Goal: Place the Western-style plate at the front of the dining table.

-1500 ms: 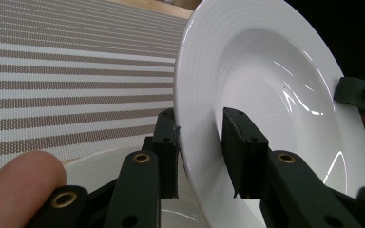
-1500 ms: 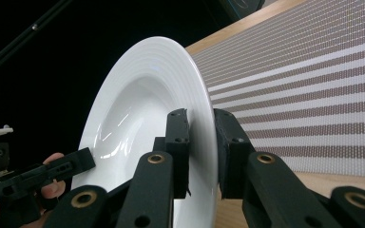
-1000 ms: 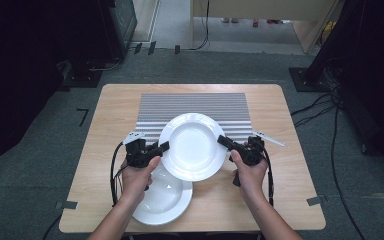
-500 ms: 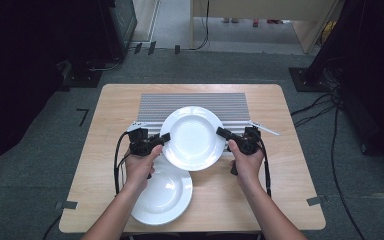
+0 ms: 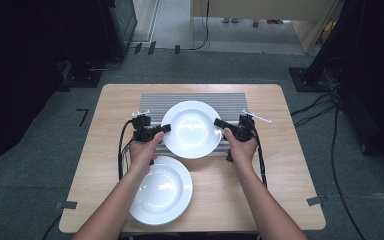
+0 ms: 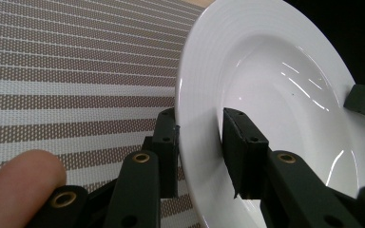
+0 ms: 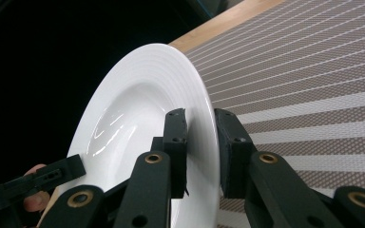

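The left gripper [image 5: 164,129] and the right gripper [image 5: 218,123] each clamp an opposite rim of a white plate [image 5: 192,129], held over the striped mat [image 5: 230,101] at the middle of the desk [image 5: 290,165]. A second white plate [image 5: 162,190] lies on the desk nearer the person, left of centre, partly under the left forearm.

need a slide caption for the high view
Two hand-held claws, left and right, grip opposite rims of a white plate above a striped mat; a second plate sits nearby.
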`<state>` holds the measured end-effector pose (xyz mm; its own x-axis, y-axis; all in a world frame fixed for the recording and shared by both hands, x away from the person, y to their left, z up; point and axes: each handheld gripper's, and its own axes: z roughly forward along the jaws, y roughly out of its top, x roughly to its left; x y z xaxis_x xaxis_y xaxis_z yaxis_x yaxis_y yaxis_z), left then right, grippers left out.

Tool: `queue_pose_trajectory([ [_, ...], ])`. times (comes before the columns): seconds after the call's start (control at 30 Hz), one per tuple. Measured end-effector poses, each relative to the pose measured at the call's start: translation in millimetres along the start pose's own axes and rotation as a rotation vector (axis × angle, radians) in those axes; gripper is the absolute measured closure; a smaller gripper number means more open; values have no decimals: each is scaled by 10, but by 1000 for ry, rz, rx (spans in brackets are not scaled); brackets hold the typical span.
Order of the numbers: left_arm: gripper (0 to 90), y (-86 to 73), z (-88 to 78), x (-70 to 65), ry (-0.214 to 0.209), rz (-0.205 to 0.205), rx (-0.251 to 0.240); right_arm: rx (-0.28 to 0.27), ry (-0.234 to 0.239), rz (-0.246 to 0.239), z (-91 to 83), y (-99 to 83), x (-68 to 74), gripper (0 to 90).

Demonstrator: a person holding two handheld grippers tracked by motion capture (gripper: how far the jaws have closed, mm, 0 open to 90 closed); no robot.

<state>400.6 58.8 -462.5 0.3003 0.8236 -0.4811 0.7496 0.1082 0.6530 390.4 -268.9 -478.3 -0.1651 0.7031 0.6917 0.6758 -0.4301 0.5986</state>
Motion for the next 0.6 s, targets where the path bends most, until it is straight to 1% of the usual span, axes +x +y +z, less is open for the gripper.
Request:
queue_pose_trajectory([
  [0.03, 690, 21, 32, 2, 4, 0, 3, 0, 0, 0, 0, 0, 0, 774],
  [0.07, 690, 43, 62, 6, 7, 3, 8, 0, -3, 11, 24, 11, -24, 773],
  [0.2, 690, 123, 174, 47, 22, -10, 29, 0, -14, 46, 116, 43, -84, 774],
  [0.27, 687, 154, 242, 84, 31, -15, 42, 9, -24, 48, 167, 64, -104, 774],
  [0.3, 686, 161, 266, 93, 34, -21, 45, 7, -31, 47, 199, 75, -113, 775],
  [0.4, 679, 191, 360, 135, 44, -21, 67, 2, -43, 47, 265, 98, -137, 777],
  [0.43, 678, 204, 396, 144, 50, -30, 72, -3, -47, 56, 290, 101, -154, 777],
  [0.5, 677, 229, 461, 163, 58, -43, 87, 11, -64, 60, 351, 126, -186, 776],
  [0.57, 672, 258, 514, 176, 71, -48, 104, 7, -81, 67, 405, 147, -205, 775],
  [0.6, 670, 270, 537, 188, 70, -53, 110, 2, -87, 69, 430, 157, -210, 778],
])
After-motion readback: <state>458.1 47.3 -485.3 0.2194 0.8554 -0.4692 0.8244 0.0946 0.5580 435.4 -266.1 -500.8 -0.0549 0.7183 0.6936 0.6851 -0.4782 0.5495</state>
